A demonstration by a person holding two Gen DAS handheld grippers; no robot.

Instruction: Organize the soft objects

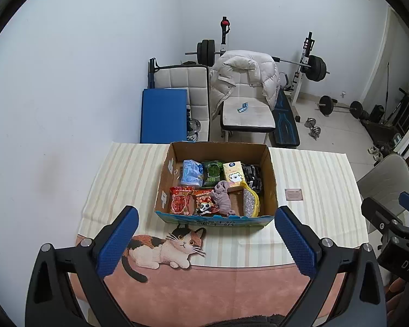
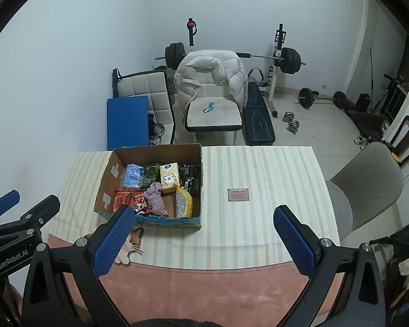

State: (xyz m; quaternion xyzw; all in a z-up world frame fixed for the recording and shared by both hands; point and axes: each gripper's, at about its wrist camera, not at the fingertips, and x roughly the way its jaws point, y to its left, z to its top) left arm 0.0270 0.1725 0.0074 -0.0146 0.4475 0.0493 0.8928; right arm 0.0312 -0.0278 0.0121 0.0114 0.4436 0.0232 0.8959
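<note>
An open cardboard box point(image 1: 271, 182) stands on the striped tablecloth, also in the right wrist view point(image 2: 201, 190). Inside lie a blue pack point(image 1: 191, 173), a green pack point(image 1: 212, 174), a yellow tissue pack point(image 1: 234, 175), black packets point(image 1: 252, 177), a red snack bag point(image 1: 180, 200), a panda snack bag point(image 1: 205, 204), a mauve soft toy point(image 1: 223, 197) and a yellow pouch point(image 1: 250, 203). My left gripper point(image 1: 204, 241) is open and empty, in front of the box. My right gripper point(image 2: 204, 241) is open and empty, over the cloth right of the box.
A small pink card point(image 2: 238, 194) lies on the cloth right of the box. A grey chair point(image 2: 368, 188) stands at the table's right side. Behind the table are a chair with a white jacket point(image 1: 245, 87), a blue mat point(image 1: 163, 115) and a weight bench.
</note>
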